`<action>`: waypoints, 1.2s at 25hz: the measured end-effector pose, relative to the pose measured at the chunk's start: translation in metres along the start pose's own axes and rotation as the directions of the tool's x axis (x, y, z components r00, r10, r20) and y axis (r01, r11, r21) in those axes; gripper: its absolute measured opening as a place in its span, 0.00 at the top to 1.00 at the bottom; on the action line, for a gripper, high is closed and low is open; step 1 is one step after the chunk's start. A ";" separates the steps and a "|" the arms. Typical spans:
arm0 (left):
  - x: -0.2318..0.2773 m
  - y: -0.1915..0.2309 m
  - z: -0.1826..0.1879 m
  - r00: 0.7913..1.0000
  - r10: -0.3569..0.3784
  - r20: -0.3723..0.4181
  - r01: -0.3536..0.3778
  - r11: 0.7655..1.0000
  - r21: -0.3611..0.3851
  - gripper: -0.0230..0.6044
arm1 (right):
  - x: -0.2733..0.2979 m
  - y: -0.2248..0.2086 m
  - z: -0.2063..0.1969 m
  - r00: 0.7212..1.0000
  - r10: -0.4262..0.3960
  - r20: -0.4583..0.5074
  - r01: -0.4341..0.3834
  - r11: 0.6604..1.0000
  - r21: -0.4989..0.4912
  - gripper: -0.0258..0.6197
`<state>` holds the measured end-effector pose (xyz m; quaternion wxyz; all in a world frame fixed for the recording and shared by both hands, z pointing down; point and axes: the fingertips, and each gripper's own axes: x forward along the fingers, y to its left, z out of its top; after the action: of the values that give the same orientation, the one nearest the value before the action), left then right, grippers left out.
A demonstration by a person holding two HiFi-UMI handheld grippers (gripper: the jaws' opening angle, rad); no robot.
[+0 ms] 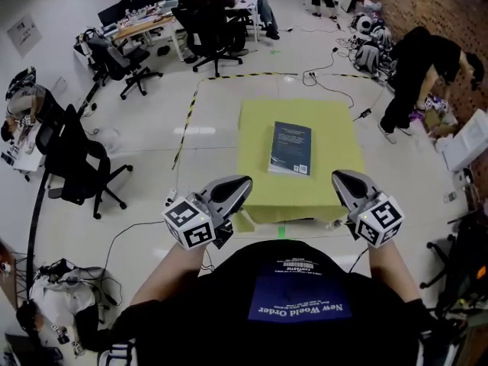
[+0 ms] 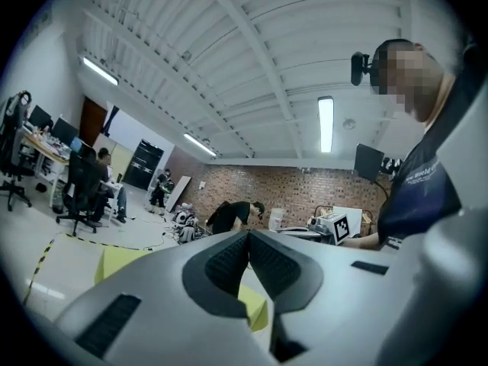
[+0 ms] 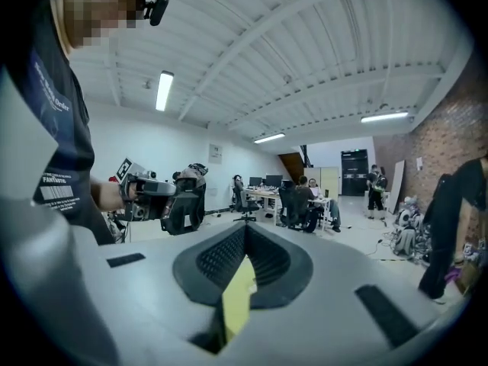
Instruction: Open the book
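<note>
While held near the front edge of the yellow table [image 1: 255, 124], left gripper [image 1: 245, 181] seen with jaws pressed together on nothing, right gripper [image 1: 336, 177] likewise closed and empty, shut blue book [image 1: 291, 148] laid flat beyond, mid-table, chairs [image 1: 80, 162] seen farther back.

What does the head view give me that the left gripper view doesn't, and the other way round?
Head view only: the closed book, flat on the yellow table, untouched. Left gripper view only: the jaws of the left gripper close up, together with nothing between them. Both: the yellow table, the left gripper and the right gripper.
</note>
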<state>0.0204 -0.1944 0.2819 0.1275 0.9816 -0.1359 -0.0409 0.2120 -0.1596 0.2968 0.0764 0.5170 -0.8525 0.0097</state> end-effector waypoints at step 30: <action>0.179 0.184 -0.078 0.969 0.087 -0.231 -0.111 0.989 -0.094 0.95 | 0.172 -0.120 -0.078 0.936 0.280 -0.214 -0.291 0.957 -0.020 0.86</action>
<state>0.1540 -0.3962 0.3965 0.1958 0.9637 -0.1671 0.0704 0.2497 -0.3595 0.3903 0.1767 0.3819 -0.9056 0.0531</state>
